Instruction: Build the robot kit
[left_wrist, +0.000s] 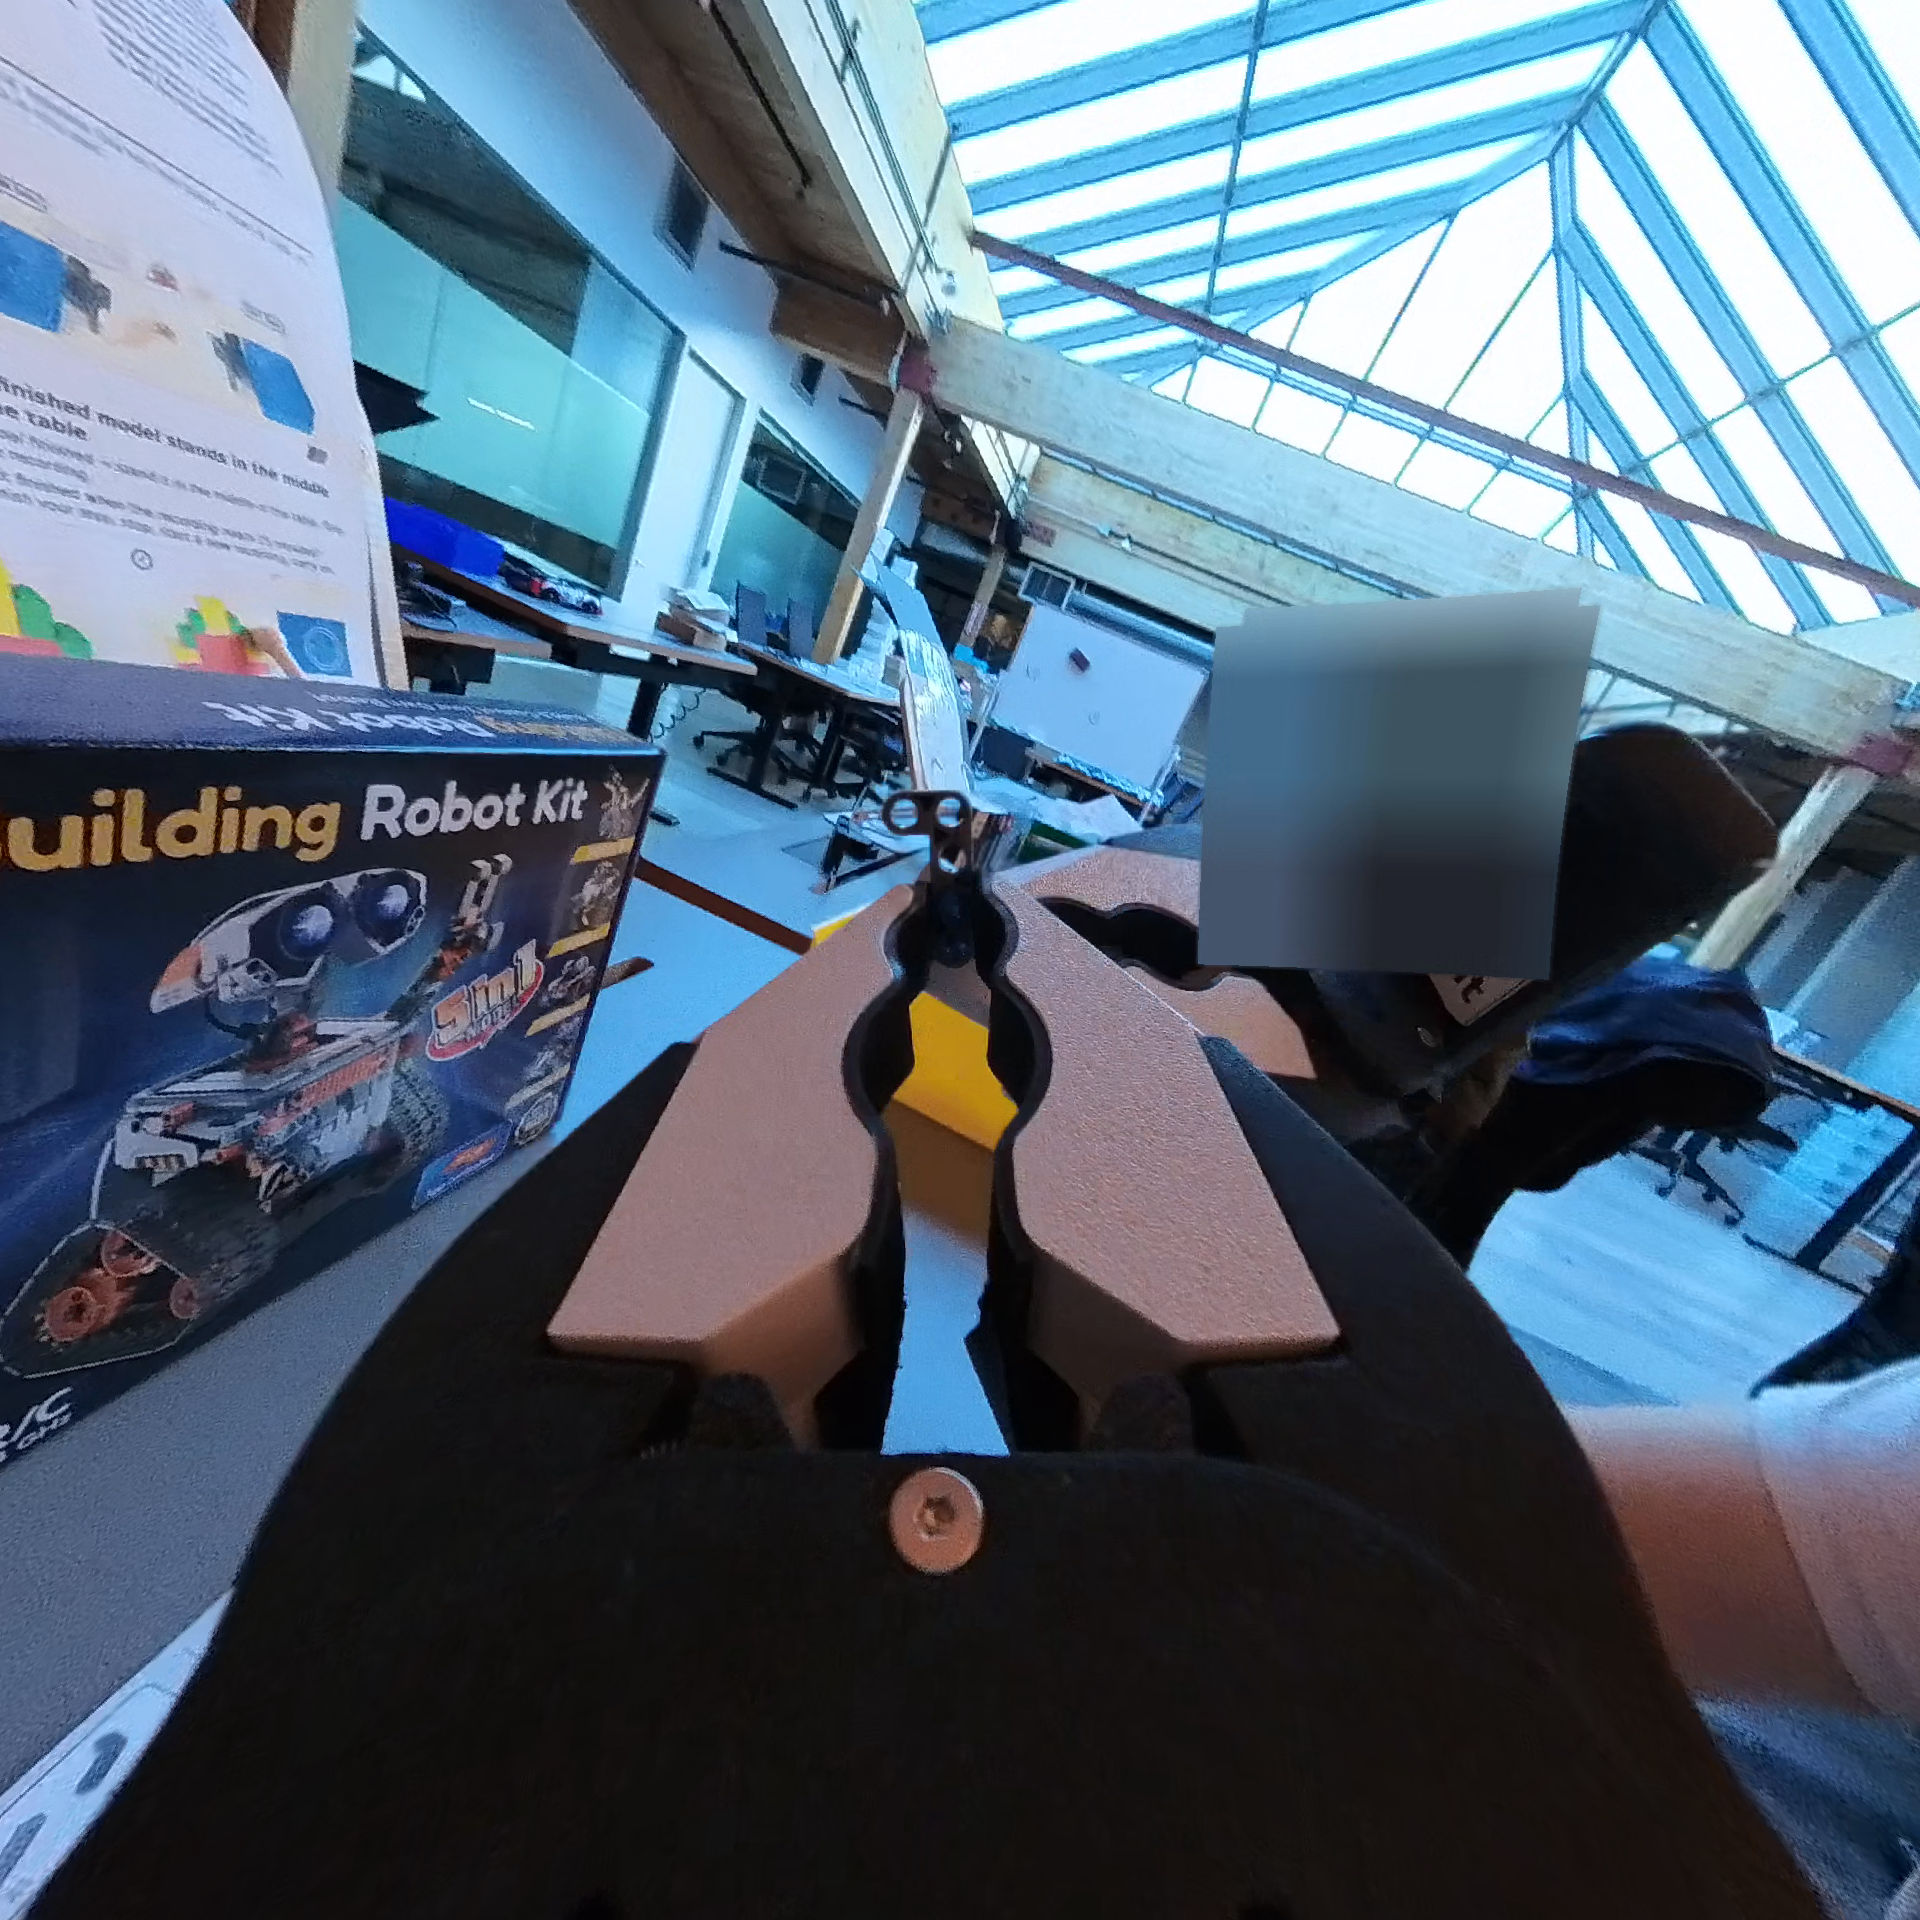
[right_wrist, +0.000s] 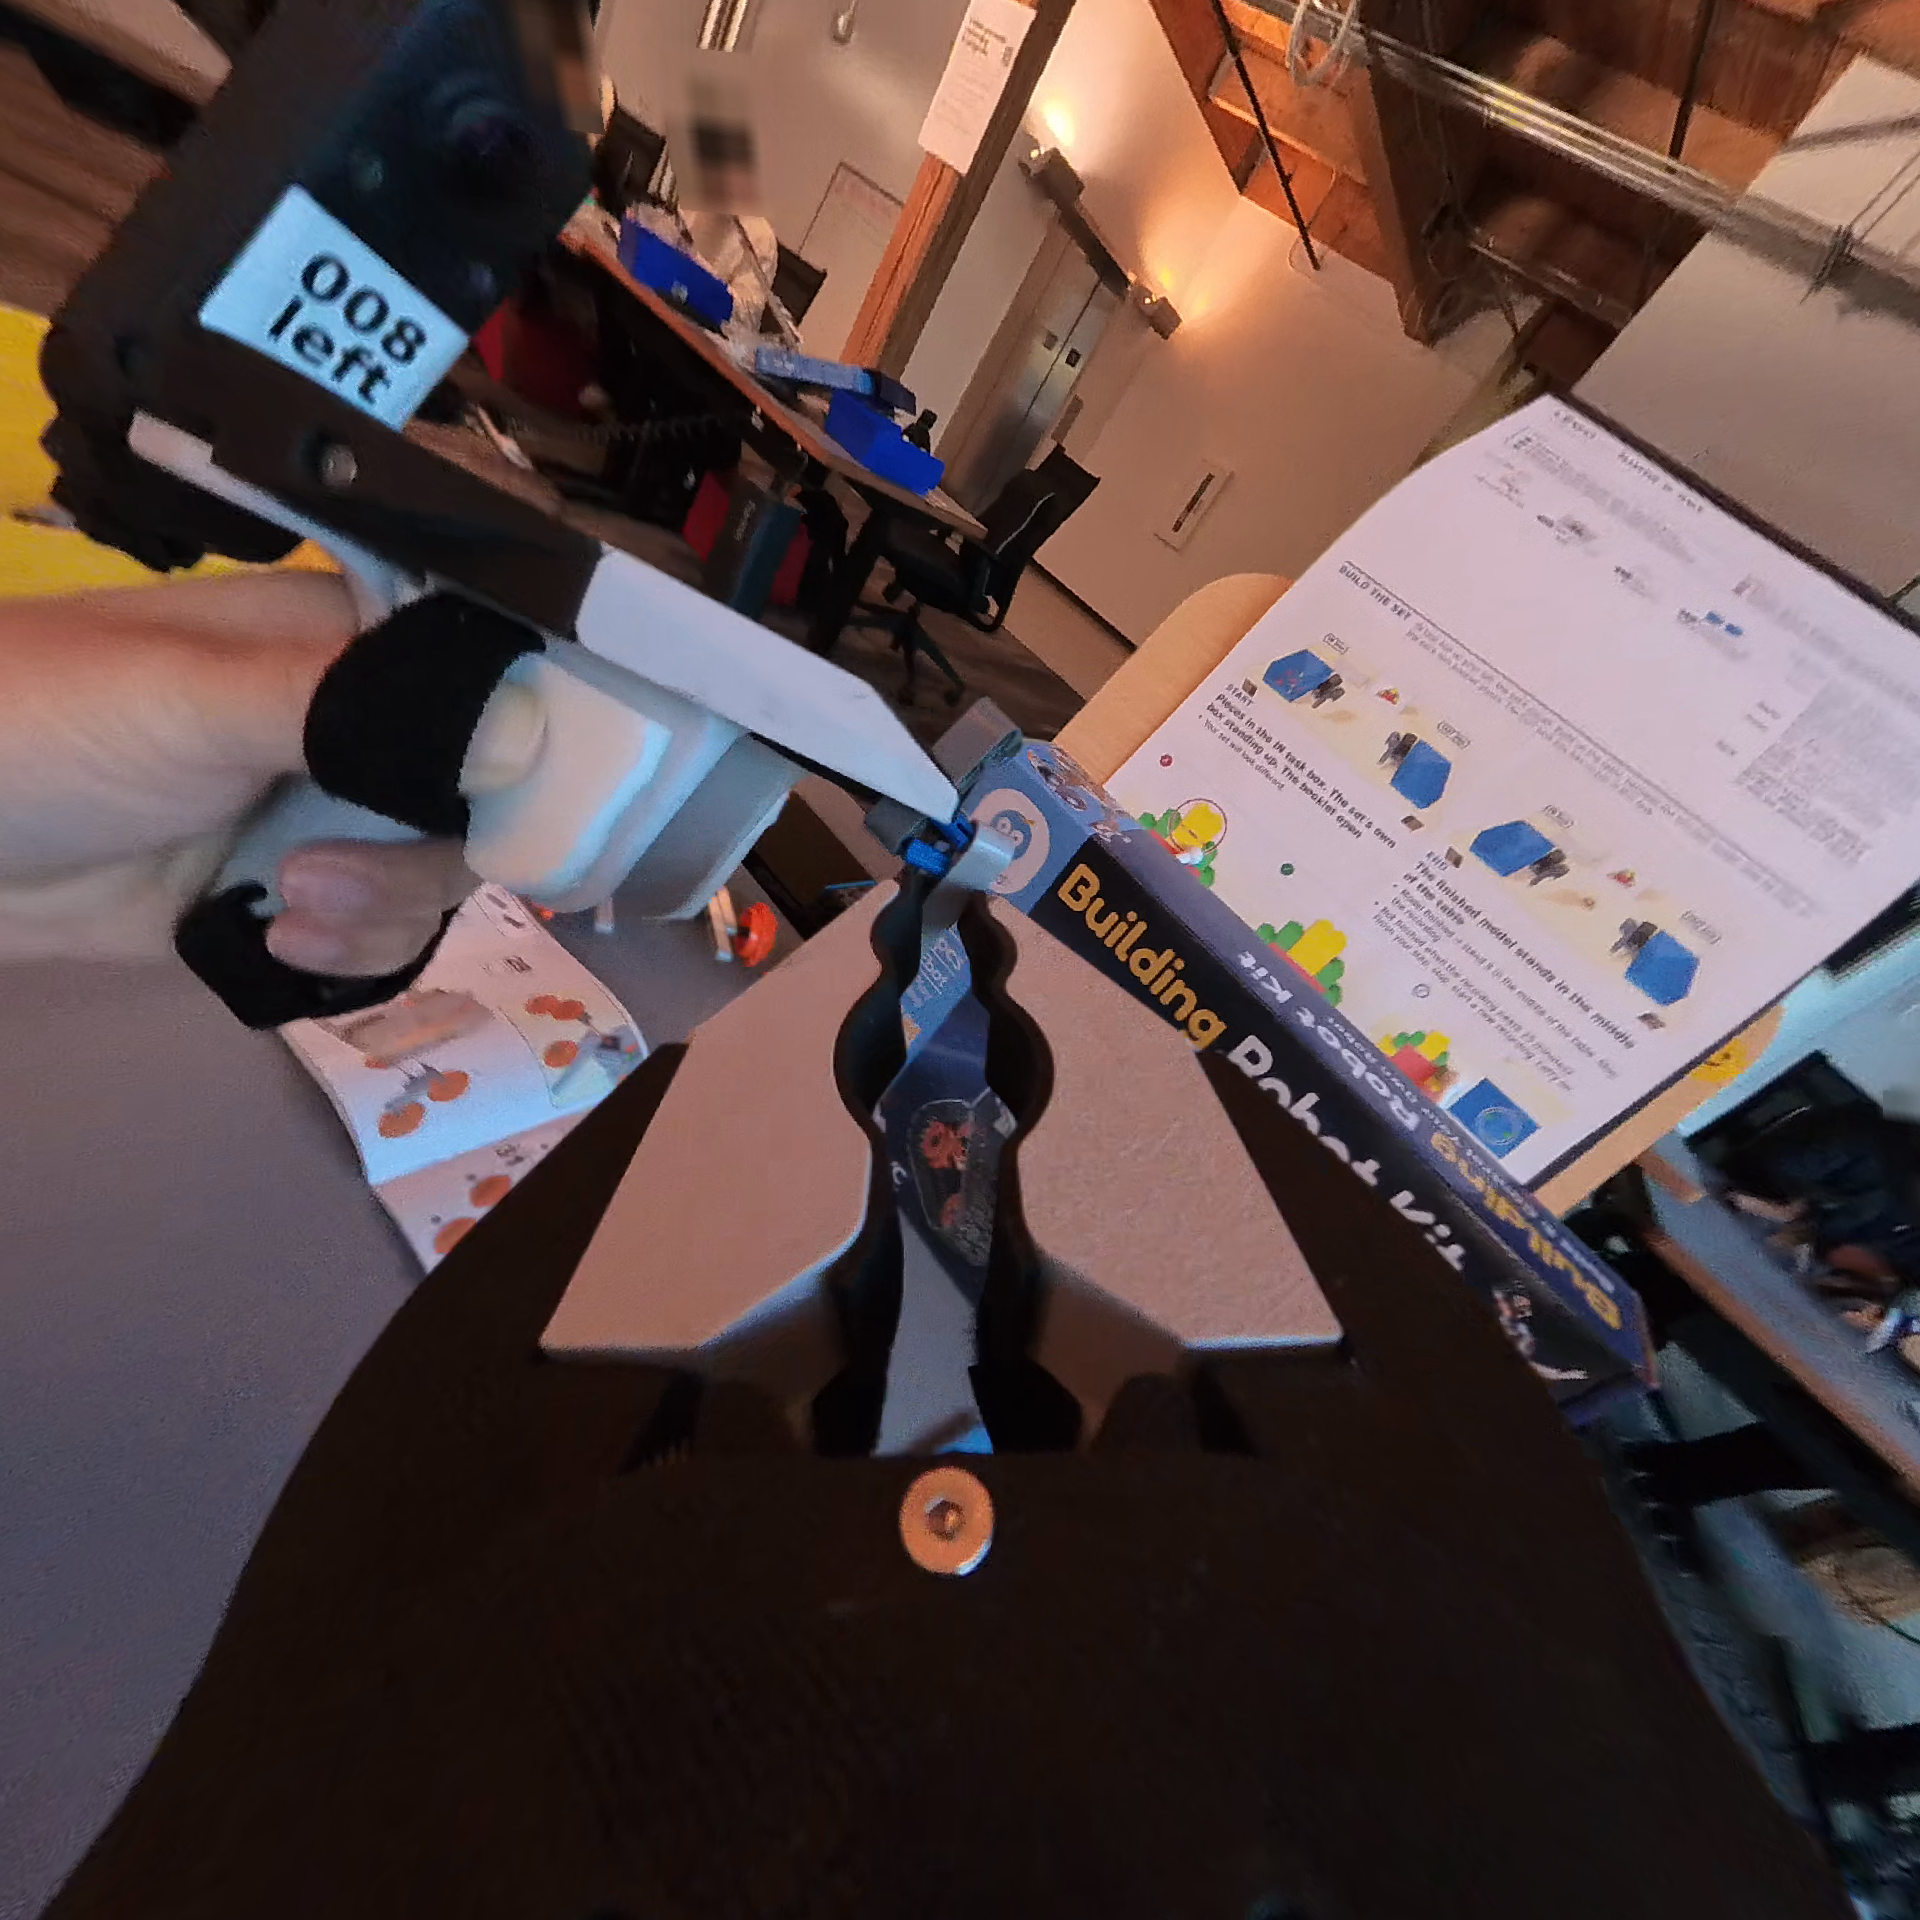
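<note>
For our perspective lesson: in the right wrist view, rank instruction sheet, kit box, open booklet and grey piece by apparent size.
1. instruction sheet
2-3. kit box and open booklet: too alike to rank; the box is nearer
4. grey piece

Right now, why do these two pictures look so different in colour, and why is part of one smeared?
Left wrist view: cool daylight from the glass roof, blown out to white in places; straight beams bow from the wide lens. Right wrist view: warm lamp light on the far wall, and motion smear on the hand and the open booklet, while the box stays fairly sharp.
</note>
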